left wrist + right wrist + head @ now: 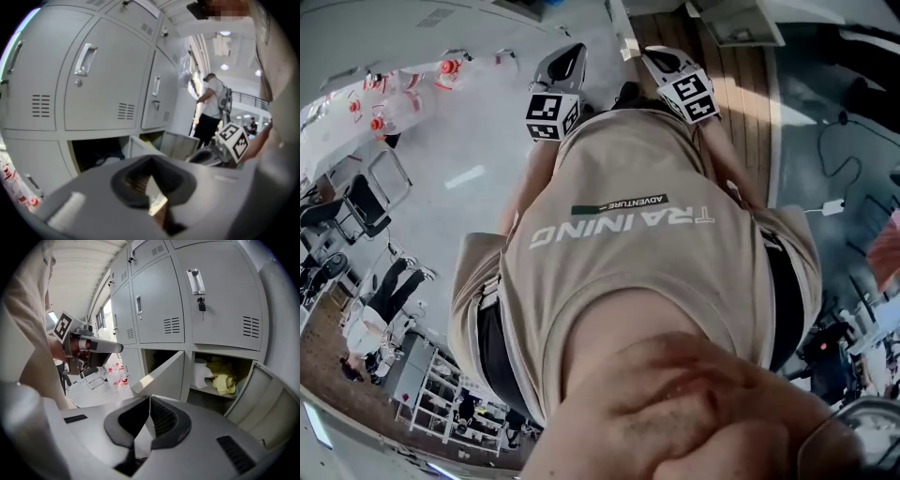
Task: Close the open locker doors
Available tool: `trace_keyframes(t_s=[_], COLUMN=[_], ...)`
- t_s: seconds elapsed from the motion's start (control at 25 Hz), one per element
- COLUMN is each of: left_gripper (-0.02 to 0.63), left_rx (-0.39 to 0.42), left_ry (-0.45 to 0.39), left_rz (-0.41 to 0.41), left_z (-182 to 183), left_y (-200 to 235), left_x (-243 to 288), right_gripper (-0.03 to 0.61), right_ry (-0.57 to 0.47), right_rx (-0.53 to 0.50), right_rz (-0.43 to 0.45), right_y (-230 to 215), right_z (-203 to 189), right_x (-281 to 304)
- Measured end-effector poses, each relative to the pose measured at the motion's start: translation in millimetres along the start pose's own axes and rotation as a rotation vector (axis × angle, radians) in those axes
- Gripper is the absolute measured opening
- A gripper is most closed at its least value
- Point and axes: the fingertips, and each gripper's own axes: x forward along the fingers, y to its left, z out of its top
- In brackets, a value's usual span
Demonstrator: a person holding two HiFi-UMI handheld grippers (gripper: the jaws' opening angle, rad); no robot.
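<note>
A bank of grey lockers fills both gripper views, its upper doors closed. In the bottom row one door swings out to the left, and a second door hangs open at the right. The compartment between them holds yellow cloth and a white roll. My right gripper is shut and empty, a short way in front of the left open door. My left gripper is also shut and empty, pointing at the open lower compartment and its door. In the head view both grippers are held out past my beige shirt.
A person in a white shirt stands beyond the lockers' far end. Bottles with red caps and a black chair stand on the floor to my left. A strip of wooden flooring runs along the right.
</note>
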Motion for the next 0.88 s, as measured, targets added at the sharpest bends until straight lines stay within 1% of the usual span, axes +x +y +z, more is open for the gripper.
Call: trace_keyframes(t_s=[0.2,0.4,0.68,0.88], left_gripper=[0.000,0.000,0.000,0.000], left_rx=[-0.030,-0.047,-0.068,-0.105], left_ry=[-0.004,-0.014,-0.041,-0.047], left_rz=[0.044,0.055,0.062,0.033], left_z=[-12,-20,-26,-25], left_y=[30,60,102,136], left_x=[-28,-48,-76,-84], right_gripper=[0.015,0.015,0.015,0.015], right_ry=[0.016,0.030,0.054,0.071], right_rx=[0.005,-0.006,-0.038,-0.029], right_rz=[0.019,0.033,0.030,0.008], right_y=[22,45,75,89], right_z=[8,22,42,57], right_x=[18,46,83,106])
